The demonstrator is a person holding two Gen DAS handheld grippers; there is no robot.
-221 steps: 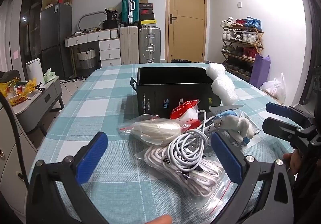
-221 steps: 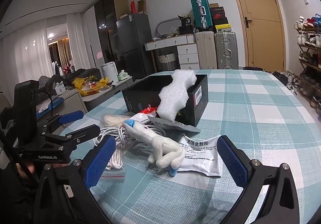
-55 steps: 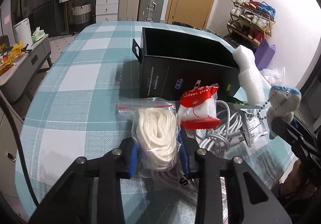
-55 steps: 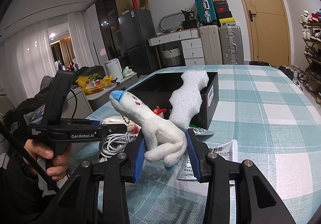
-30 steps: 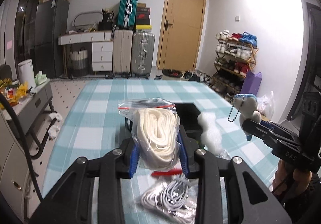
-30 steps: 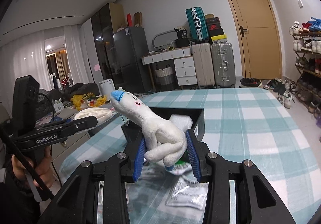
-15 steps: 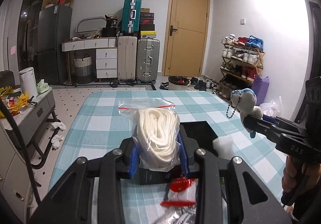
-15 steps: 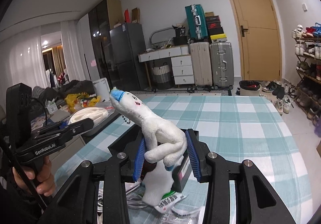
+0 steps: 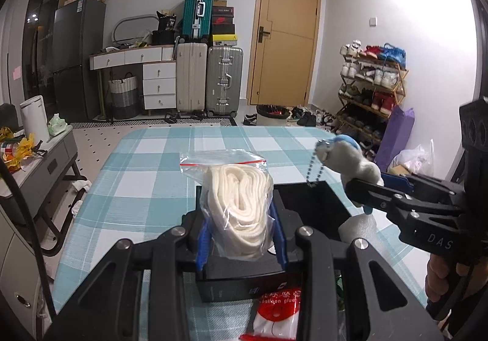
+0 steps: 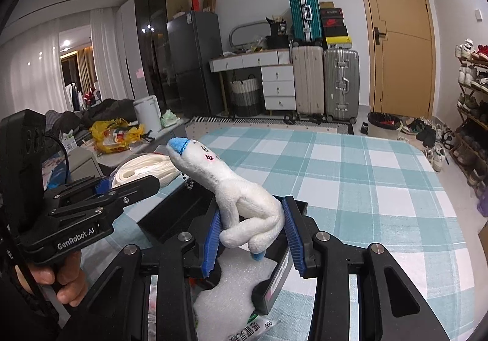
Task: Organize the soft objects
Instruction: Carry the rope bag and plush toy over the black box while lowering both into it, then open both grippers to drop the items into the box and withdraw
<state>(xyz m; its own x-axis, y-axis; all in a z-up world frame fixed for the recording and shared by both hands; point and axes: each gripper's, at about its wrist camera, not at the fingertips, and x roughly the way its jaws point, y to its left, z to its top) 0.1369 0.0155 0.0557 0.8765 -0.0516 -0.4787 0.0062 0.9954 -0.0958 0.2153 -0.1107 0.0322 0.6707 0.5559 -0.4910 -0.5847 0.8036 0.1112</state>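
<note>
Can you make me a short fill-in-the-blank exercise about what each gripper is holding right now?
1. The left gripper is shut on a clear bag of white ____.
2. The right gripper is shut on a white plush toy with a ____ tip.
3. Both are held above a ____ box.
4. The tablecloth is white and ____ checked.

Missing words: rope; blue; black; teal

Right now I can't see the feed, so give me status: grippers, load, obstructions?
Left gripper shut on bagged rope. Right gripper shut on plush toy. Both over black box. Foam piece leans on box edge.
</note>
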